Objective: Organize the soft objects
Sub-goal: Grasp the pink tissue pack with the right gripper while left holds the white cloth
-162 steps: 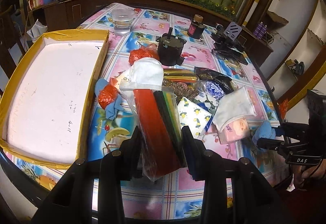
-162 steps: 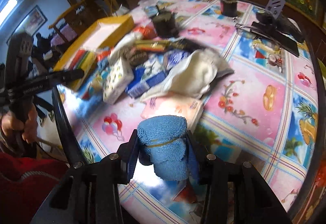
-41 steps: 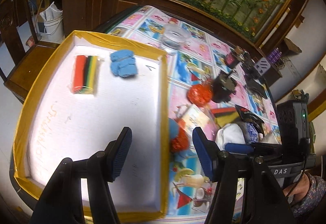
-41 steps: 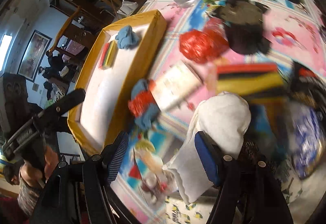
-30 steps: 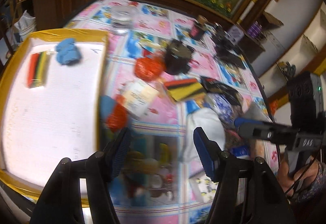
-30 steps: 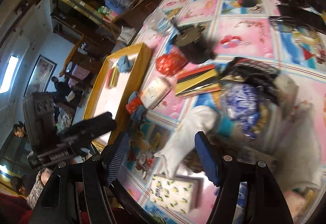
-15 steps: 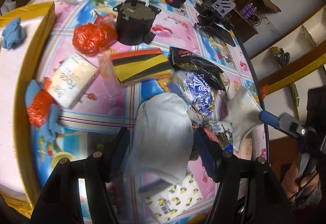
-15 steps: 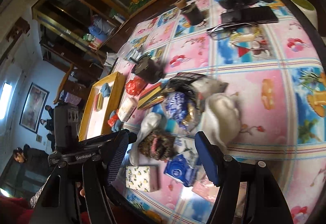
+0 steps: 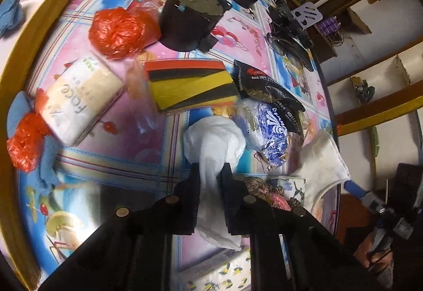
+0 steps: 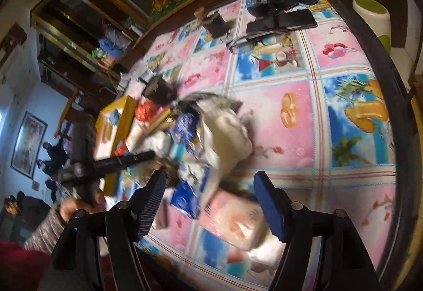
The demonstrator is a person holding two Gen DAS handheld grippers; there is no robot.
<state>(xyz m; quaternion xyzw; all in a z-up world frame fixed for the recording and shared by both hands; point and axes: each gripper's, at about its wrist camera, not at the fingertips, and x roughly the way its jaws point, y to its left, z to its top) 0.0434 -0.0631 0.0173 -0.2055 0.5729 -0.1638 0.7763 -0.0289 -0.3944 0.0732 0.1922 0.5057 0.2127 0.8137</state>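
White cloth (image 9: 211, 153) is pinched between the closed fingers of the left claw (image 9: 210, 185), low in the middle of the left wrist view, on the table (image 9: 238, 40) beside a blue-and-white packet (image 9: 267, 132). Nothing is held by the right claw (image 10: 208, 201), whose blue pads (image 10: 267, 201) are spread wide above a pink tissue pack (image 10: 235, 225). A yellow-rimmed tray (image 9: 15, 58) is seen at the left edge.

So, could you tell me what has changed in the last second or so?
The left gripper came down from over the tray and shut on the white cloth. The right gripper swung across the pile, still open and empty. The tray and blue cloth stayed put.
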